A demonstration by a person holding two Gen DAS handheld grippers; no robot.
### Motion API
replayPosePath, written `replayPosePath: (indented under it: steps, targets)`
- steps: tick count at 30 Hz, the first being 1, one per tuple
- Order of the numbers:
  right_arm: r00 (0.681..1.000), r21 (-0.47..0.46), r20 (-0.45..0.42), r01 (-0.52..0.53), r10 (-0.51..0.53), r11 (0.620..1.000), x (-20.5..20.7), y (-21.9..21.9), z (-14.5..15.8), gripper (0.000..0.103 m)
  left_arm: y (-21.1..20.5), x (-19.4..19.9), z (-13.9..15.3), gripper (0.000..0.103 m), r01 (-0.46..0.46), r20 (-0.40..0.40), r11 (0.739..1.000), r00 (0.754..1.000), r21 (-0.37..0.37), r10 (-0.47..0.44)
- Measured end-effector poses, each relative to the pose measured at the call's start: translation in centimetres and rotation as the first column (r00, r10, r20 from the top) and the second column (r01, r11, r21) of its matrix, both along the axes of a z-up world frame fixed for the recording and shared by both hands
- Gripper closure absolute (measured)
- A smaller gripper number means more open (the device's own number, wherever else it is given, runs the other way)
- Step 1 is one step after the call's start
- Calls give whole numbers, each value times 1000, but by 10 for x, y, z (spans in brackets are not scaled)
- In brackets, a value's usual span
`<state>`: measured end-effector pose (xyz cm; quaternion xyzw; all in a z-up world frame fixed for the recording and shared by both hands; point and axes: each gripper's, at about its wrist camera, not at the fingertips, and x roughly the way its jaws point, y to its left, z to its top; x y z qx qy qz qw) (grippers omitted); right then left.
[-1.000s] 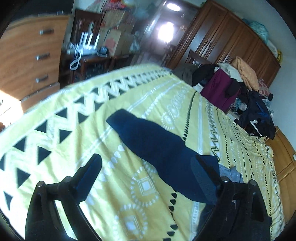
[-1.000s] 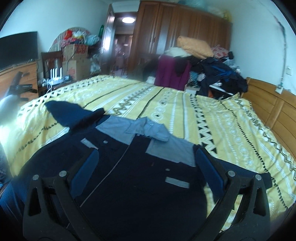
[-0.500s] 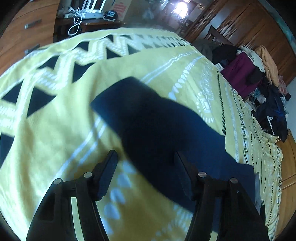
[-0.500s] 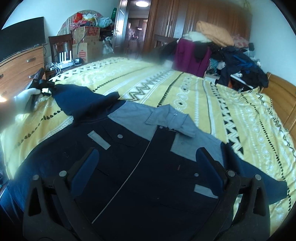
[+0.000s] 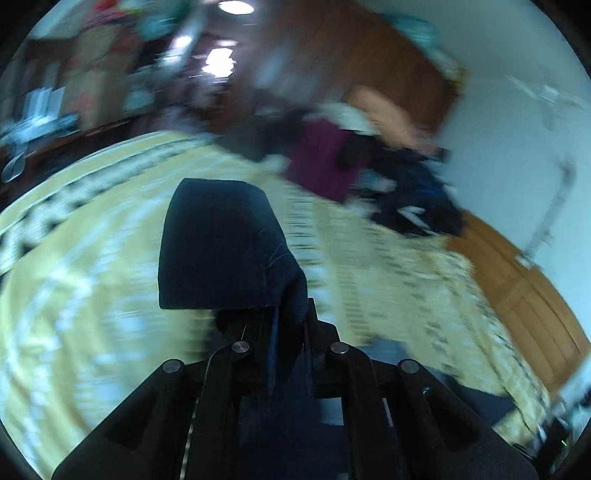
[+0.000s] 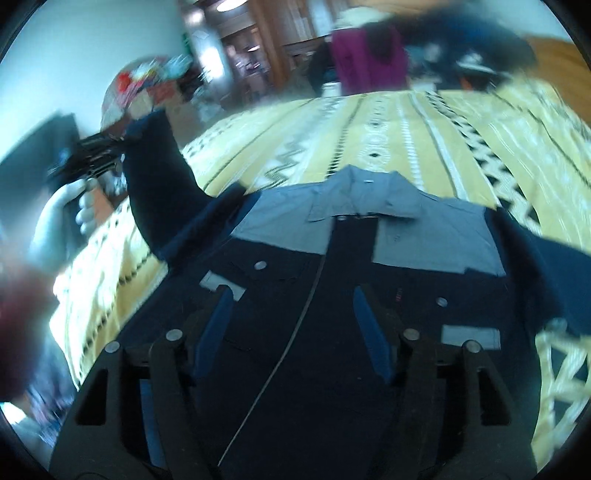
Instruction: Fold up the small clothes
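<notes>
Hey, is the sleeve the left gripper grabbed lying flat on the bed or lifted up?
Lifted. The left gripper is shut on the navy sleeve, which rises off the yellow bedspread while the jacket body lies flat.

A yellow bedspread with white bands and black zigzag patterning (image 6: 388, 125) fills the middle of the right wrist view and the lower left of the left wrist view. At its far edge, top centre, hangs a magenta garment (image 6: 365, 59) among a heap of dark clothes (image 5: 417, 199). A tall brown wooden wardrobe (image 5: 369, 55) stands behind, upper centre, with a round ceiling lamp (image 5: 235, 6) glowing at the top. A wooden bed frame (image 5: 524, 295) runs along the right edge.
</notes>
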<state>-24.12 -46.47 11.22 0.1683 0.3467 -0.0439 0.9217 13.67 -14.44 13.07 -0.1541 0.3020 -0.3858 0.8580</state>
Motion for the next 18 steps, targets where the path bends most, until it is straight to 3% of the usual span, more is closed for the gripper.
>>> replayPosePath:
  steps: [2, 4, 5, 6, 8, 10, 14, 18]
  targets:
    - [999, 33, 13, 47, -47, 998, -12, -15, -1, 36, -57, -41, 26, 93, 166, 55, 986, 985, -36, -163]
    - [996, 58, 12, 84, -84, 995, -22, -30, -6, 34, -111, -80, 35, 82, 342, 73, 939, 938, -45, -338]
    - [994, 73, 5, 104, -105, 992, -27, -39, -11, 28, -138, -99, 34, 77, 419, 61, 907, 907, -39, -416]
    - [992, 97, -3, 125, -126, 987, -32, -48, -17, 24, -158, -114, 29, 71, 473, 40, 881, 881, -31, -472]
    - [986, 168, -25, 164, -162, 972, -36, -70, -29, 24, -185, -140, 14, 70, 545, -10, 838, 838, 1, -545]
    - [981, 247, -48, 193, -187, 950, -37, -91, -44, 24, -187, -154, 0, 69, 563, -40, 827, 826, 10, -562]
    - [980, 307, -84, 197, -179, 931, -20, -118, -68, 24, -146, -156, -34, 65, 455, -106, 888, 888, 64, -448]
    - [976, 314, -83, 218, -202, 924, -3, -139, -77, 24, -91, -143, -67, 65, 299, -150, 936, 950, 188, -273]
